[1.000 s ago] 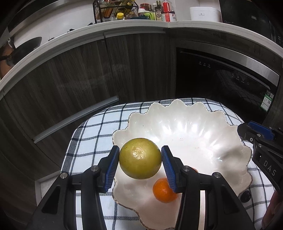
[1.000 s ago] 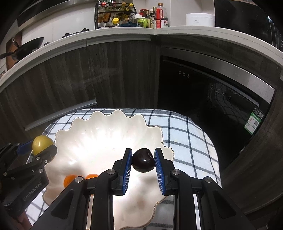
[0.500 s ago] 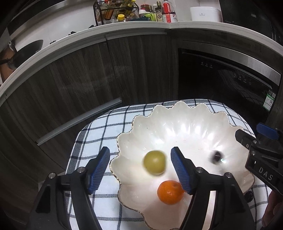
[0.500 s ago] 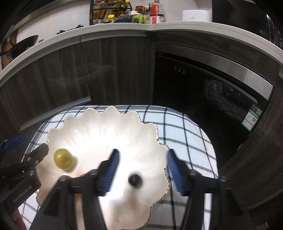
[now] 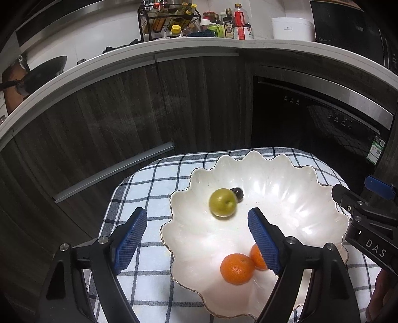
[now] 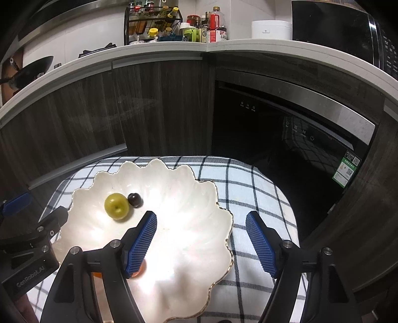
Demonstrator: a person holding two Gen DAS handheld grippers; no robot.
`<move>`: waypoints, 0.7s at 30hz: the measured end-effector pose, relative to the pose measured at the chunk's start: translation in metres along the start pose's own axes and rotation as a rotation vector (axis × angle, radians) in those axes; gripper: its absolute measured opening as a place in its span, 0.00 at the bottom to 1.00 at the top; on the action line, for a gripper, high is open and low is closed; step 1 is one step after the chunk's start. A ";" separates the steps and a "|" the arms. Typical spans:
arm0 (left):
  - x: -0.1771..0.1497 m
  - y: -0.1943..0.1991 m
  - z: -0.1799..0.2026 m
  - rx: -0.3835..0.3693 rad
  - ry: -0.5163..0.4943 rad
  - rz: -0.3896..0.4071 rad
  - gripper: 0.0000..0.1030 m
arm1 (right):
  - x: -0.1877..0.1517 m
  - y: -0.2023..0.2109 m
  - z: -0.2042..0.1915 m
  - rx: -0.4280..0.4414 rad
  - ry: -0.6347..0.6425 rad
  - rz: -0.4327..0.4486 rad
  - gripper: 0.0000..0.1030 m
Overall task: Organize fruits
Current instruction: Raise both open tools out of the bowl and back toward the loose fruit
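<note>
A white scalloped bowl (image 5: pixel 293 179) (image 6: pixel 199 238) sits on a checked cloth. In it lie a green apple (image 5: pixel 223 202) (image 6: pixel 116 206), a dark plum (image 5: pixel 237 192) (image 6: pixel 134 199) touching the apple, and two oranges (image 5: pixel 237 268). In the right wrist view only a sliver of orange (image 6: pixel 139 270) shows behind a finger. My left gripper (image 5: pixel 196 244) is open and empty above the bowl's near left rim. My right gripper (image 6: pixel 201 244) is open and empty above the bowl's right side.
The checked cloth (image 5: pixel 149 188) covers a small table. Dark cabinets (image 5: pixel 112 124) and a black oven (image 5: pixel 311 119) stand behind it. A white counter (image 5: pixel 199 47) above carries bottles and a spice rack (image 5: pixel 169 20). A pan (image 5: pixel 37 72) sits at the left.
Both grippers opened and dropped their fruit: the apple and the plum fell into the bowl and rolled together. Both grippers pulled back and up.
</note>
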State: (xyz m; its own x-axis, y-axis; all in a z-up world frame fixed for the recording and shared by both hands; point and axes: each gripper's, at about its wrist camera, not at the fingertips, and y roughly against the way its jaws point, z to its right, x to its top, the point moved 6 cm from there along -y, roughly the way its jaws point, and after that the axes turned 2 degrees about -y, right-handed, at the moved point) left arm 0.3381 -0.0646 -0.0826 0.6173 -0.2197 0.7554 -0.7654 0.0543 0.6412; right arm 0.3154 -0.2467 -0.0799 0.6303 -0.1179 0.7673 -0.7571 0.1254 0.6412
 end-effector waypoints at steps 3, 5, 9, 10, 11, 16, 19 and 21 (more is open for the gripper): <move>0.000 0.004 0.000 0.000 0.001 0.003 0.81 | 0.002 0.006 -0.002 -0.002 0.008 0.013 0.73; 0.000 0.008 -0.001 0.001 0.005 0.006 0.81 | 0.003 0.009 -0.003 -0.003 0.011 0.018 0.73; 0.000 0.015 -0.003 0.003 0.006 0.015 0.81 | 0.002 0.016 -0.004 -0.003 0.009 0.024 0.73; 0.000 0.017 -0.003 0.003 0.006 0.017 0.81 | 0.002 0.018 -0.004 -0.003 0.009 0.024 0.73; 0.000 0.019 -0.003 0.003 0.008 0.019 0.81 | 0.002 0.019 -0.004 -0.003 0.008 0.026 0.73; -0.003 0.025 -0.004 0.002 0.014 0.017 0.81 | 0.002 0.028 -0.003 -0.002 0.006 0.033 0.73; -0.006 0.029 -0.004 0.001 0.016 0.018 0.81 | 0.001 0.034 -0.004 -0.005 0.010 0.041 0.73; -0.008 0.033 -0.004 0.002 0.017 0.020 0.81 | 0.000 0.036 -0.003 -0.005 0.009 0.042 0.73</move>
State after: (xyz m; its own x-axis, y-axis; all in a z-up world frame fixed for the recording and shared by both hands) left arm 0.3089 -0.0570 -0.0670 0.6050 -0.2023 0.7701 -0.7778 0.0567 0.6260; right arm 0.2884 -0.2394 -0.0571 0.5993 -0.1031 0.7938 -0.7822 0.1354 0.6081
